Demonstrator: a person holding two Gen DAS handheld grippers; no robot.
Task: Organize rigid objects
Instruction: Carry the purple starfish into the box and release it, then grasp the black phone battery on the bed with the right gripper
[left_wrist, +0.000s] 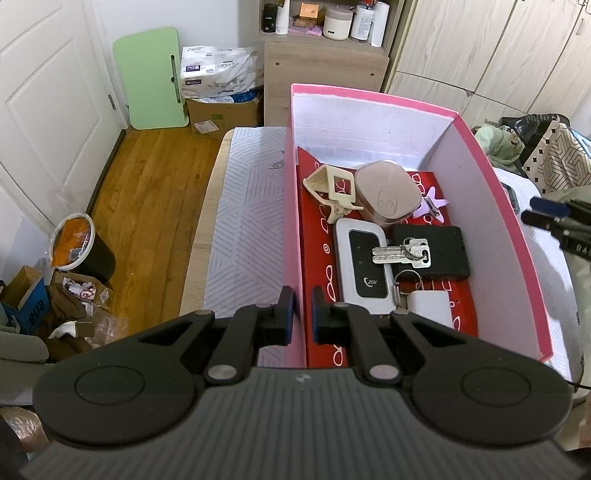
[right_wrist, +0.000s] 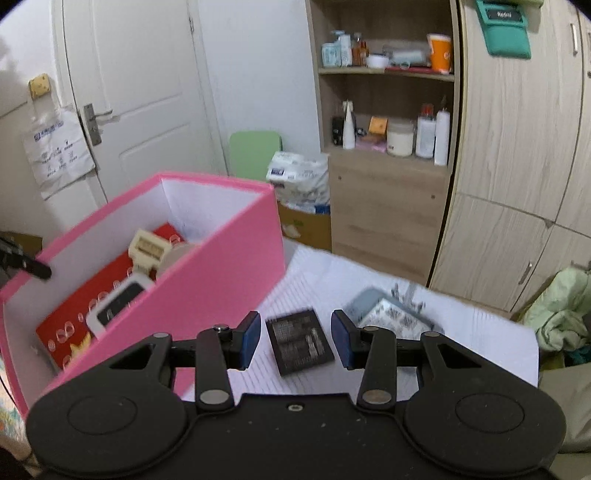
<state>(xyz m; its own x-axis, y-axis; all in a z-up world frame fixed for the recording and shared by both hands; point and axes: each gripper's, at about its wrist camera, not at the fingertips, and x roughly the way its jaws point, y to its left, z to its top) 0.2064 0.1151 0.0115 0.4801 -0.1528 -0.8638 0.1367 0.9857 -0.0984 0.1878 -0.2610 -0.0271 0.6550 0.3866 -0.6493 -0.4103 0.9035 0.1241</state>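
Note:
A pink box (left_wrist: 491, 177) stands on the table. Inside it lie a cream clip (left_wrist: 332, 188), a rose-gold case (left_wrist: 388, 197), a white and black device (left_wrist: 364, 258), keys (left_wrist: 402, 253) on a black wallet (left_wrist: 443, 254), and a white block (left_wrist: 430, 306). My left gripper (left_wrist: 302, 314) is shut on the box's left wall (left_wrist: 293, 221). My right gripper (right_wrist: 298, 341) is open above a black battery (right_wrist: 299, 341) on the table, to the right of the pink box (right_wrist: 207, 280). Its fingers also show in the left wrist view (left_wrist: 546, 212).
A grey patterned object (right_wrist: 391, 314) lies on the white tablecloth (right_wrist: 461, 332) beyond the battery. A wooden shelf unit (right_wrist: 388, 147) and wardrobe stand behind. A bin (left_wrist: 79, 247) and cardboard clutter sit on the wooden floor at the left. Green cloth (right_wrist: 561, 317) lies at the right.

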